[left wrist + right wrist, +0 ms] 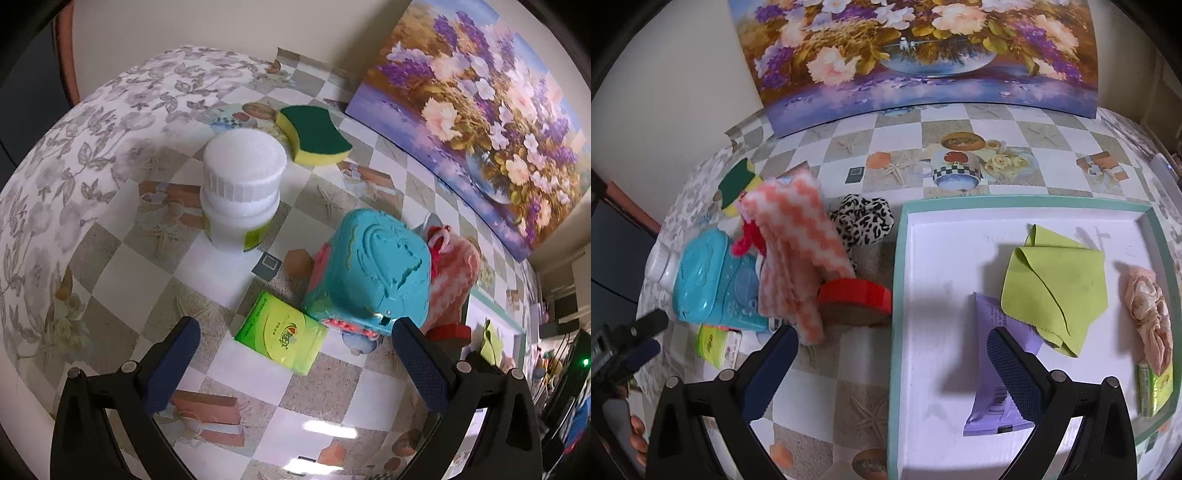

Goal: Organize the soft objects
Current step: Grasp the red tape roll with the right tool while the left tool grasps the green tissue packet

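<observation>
Tissue pack: we see a green tissue pack lying flat on the checkered tablecloth, its glossy wrap catching light; in the right wrist view it peeks out below the teal toy.
Striped cloth: a coral-and-white zigzag cloth leans folded against the teal toy box, well outside the tray.
Scrunchie: a leopard-print scrunchie sits on the table just behind that cloth.
Tray contents: in the white tray with a teal rim we find a lime cloth, a purple packet, a pink fabric flower and another green pack.
Left gripper: our left gripper hangs wide open above the tissue pack, holding nothing and touching nothing.
Right gripper: our right gripper is likewise spread wide and empty, straddling the tray's left rim.
Around: a white jar, a yellow-green sponge and a red tape roll stand nearby; the teal toy box touches the tissue pack's far edge.
Backdrop: a flower painting leans on the wall.
</observation>
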`<state>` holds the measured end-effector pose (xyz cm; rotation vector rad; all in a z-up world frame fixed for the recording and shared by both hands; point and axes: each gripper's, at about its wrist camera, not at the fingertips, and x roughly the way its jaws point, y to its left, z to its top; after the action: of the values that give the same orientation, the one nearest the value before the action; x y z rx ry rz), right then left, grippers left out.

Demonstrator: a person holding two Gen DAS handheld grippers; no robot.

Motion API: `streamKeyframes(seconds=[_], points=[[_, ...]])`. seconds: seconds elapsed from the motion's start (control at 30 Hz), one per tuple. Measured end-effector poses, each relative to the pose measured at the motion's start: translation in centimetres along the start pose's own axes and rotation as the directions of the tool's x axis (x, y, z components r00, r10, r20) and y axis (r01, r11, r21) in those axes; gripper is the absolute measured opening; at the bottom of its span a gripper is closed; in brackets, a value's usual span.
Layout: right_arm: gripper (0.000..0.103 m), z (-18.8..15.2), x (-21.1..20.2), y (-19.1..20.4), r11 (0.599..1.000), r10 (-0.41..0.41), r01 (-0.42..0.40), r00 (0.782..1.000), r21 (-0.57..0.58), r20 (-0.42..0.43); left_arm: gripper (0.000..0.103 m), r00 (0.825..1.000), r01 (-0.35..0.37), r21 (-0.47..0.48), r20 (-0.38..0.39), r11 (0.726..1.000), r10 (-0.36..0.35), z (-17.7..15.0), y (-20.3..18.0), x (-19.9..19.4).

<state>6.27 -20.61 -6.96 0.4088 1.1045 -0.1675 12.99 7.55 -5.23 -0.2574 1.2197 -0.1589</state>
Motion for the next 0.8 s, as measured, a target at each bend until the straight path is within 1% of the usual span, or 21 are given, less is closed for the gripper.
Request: streamKeyframes(seconds=[0.1, 0.23, 0.4, 0.47, 0.63, 0.73, 0.8], points=[[0.103, 0.3, 0.3, 0.3, 1.000, 0.006, -0.006, 1.000, -0.007, 0.001, 0.103, 1.000, -0.001, 0.032, -0.015, 0.999, 0.001, -0.1, -0.1, 0.5], [0.103, 0.5, 0.4, 1.0, 0.999, 0.030, -0.029, 1.000, -0.026, 0.006, 0.103, 0.999, -0.040, 0.085, -0.030, 0.996, 0.042, -0.3, -0.3, 1.4], [0.103, 0.5, 0.9, 1.8, 0.998, 0.045, -0.045, 0.999, -0.044, 0.006, 0.103, 0.997, -0.011, 0.104, -0.070, 0.995, 0.018, -0.6, -0.3, 2.9], [0.102, 0.5, 1.1, 1.7, 0.999, 0.045, -0.045, 0.999, -0.031, 0.002, 0.103, 0.996, -0.014, 0.115, -0.090, 0.993, 0.025, -0.8, -0.4, 3.5], [0.085, 0.7, 1.8, 1.4, 0.998, 0.063, -0.063, 0.998, 0.007, -0.005, 0.103, 0.991, -0.047, 0.166, -0.112, 0.985, 0.067, -1.4, -0.9, 4.8], [0.081, 0.8, 2.0, 1.9, 0.998, 0.063, -0.063, 0.998, -0.003, 0.000, 0.103, 0.990, -0.035, 0.156, -0.132, 0.987, 0.056, -1.4, -0.8, 5.4], [0.076, 0.9, 1.9, 2.2, 0.998, 0.054, -0.054, 0.999, -0.015, 0.007, 0.103, 0.988, -0.039, 0.143, -0.141, 0.989, 0.059, -1.5, -0.6, 5.8]])
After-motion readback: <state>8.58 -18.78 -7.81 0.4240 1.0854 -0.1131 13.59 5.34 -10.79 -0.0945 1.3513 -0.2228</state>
